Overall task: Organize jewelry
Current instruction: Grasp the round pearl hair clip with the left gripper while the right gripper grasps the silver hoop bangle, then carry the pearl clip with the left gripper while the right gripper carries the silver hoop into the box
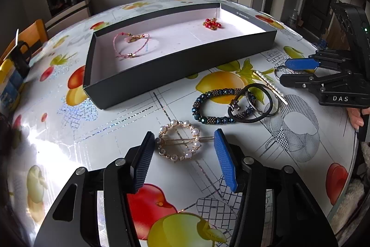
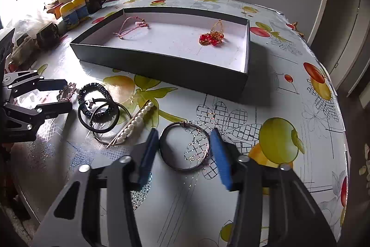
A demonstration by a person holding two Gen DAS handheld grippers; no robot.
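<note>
Pearl hair clip (image 1: 179,141): a ring of white pearls on a thin gold frame with a gold pin across it; lies flat on the desk (image 1: 129,122), in front of the box.
Left hand-held gripper (image 1: 185,154): fingers spread either side of the pearl clip; the black pad looks to be touching its left rim, though the view is too close to be sure; the blue pad stands clear.
Metal bangle (image 2: 185,146): a dark, thin wire hoop with a small wound knot at its top; flat on the desk.
Right hand-held gripper (image 2: 183,154): fingers spread around the bangle, pads just beside its rim on both sides, not pinching.
Box (image 1: 175,66): shallow, dark outside, white inside; holds a pink cord bracelet (image 1: 130,45) at the left and a red bead piece (image 1: 212,23) at the right.
Loose pile: a blue beaded bracelet (image 1: 215,105), black hair ties (image 1: 254,103) and a pearl bar clip (image 2: 136,124), overlapping between the two grippers.
</note>
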